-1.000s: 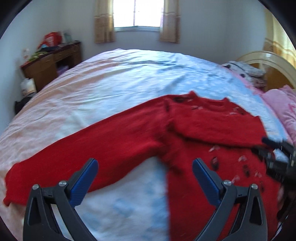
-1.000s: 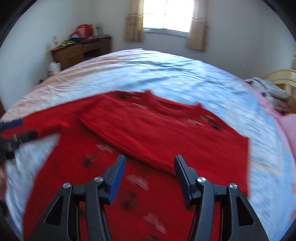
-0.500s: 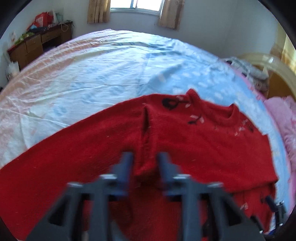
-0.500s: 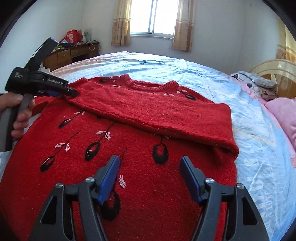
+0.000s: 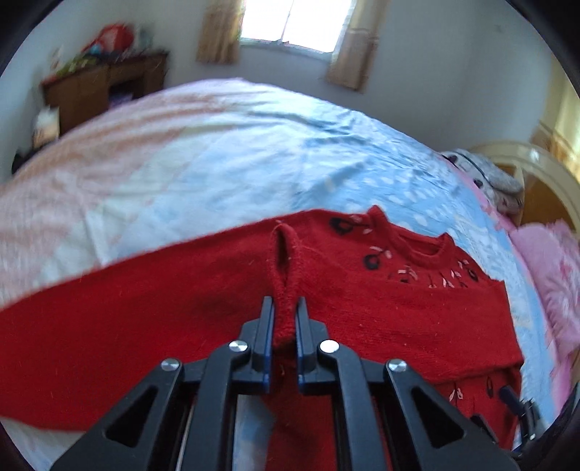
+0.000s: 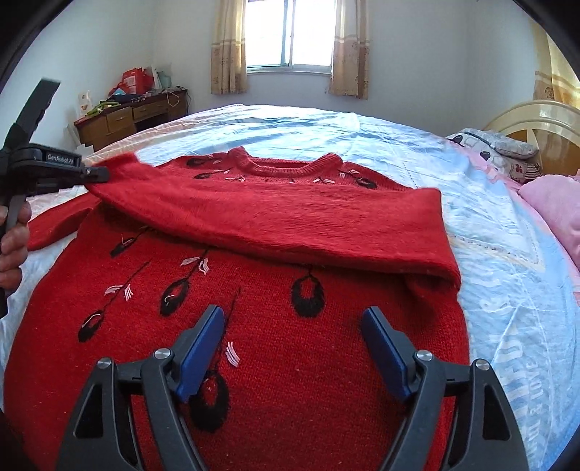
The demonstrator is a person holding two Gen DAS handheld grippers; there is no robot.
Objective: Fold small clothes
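Note:
A red knit sweater [image 6: 275, 344] with black and pink embroidery lies face up on the bed. Its right sleeve [image 6: 275, 217] is folded across the chest. My left gripper [image 5: 284, 308] is shut on that sleeve's cuff [image 5: 284, 290], pinching it into a raised ridge. From the right wrist view the same left gripper [image 6: 98, 174] comes in at the left edge, a hand [image 6: 12, 246] on its handle, lifting the cuff. My right gripper [image 6: 293, 319] hovers over the sweater's lower front, its jaws opening, nothing between them. The other sleeve [image 5: 108, 326] stretches out to the left.
The bed [image 6: 326, 130] has a pale blue and pink sheet. A pink pillow [image 6: 554, 203] and a patterned cushion [image 6: 500, 152] lie by the cream headboard [image 6: 536, 116] on the right. A cluttered wooden desk [image 6: 127, 116] stands far left; a curtained window [image 6: 290, 32] is behind.
My left gripper went from wide open over the sweater to shut on the folded sleeve's cuff. My right gripper sank toward the sweater's front and its jaws spread wider.

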